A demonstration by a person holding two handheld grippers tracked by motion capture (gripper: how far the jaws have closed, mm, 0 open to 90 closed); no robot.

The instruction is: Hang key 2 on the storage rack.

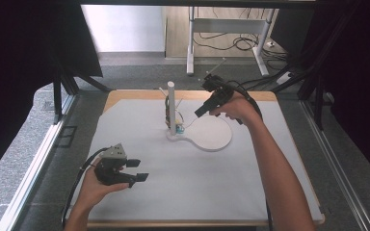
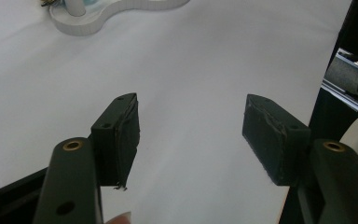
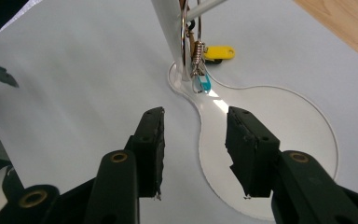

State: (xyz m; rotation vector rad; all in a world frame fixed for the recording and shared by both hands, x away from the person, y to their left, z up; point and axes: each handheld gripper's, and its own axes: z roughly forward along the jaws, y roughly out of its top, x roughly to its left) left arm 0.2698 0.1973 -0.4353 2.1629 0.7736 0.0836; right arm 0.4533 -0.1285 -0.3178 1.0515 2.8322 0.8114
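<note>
One white stand (image 1: pixel 207 137) is seen on the table, with one tall post (image 1: pixel 171 106) standing straight up from its small end. One ring (image 3: pixel 182 37) hangs by the post, and two tags are counted on it: one blue tag (image 3: pixel 203 85) hanging down and one yellow tag (image 3: pixel 219 52) lying flat. Two grippers are held. The left gripper (image 1: pixel 137 171) is spread wide over bare white cloth (image 1: pixel 183 187), well apart from the stand. The right gripper (image 3: pixel 193 140) is spread too, with nothing pinched, just above the stand's round plate. Grey floor (image 1: pixel 43 134) and dark curtains (image 1: pixel 24 48) are seen around the table.

Key ring (image 3: pixel 184 44) on peg (image 1: pixel 171 107) of stand (image 1: pixel 212 134), mid-table (image 1: pixel 125 202).
</note>
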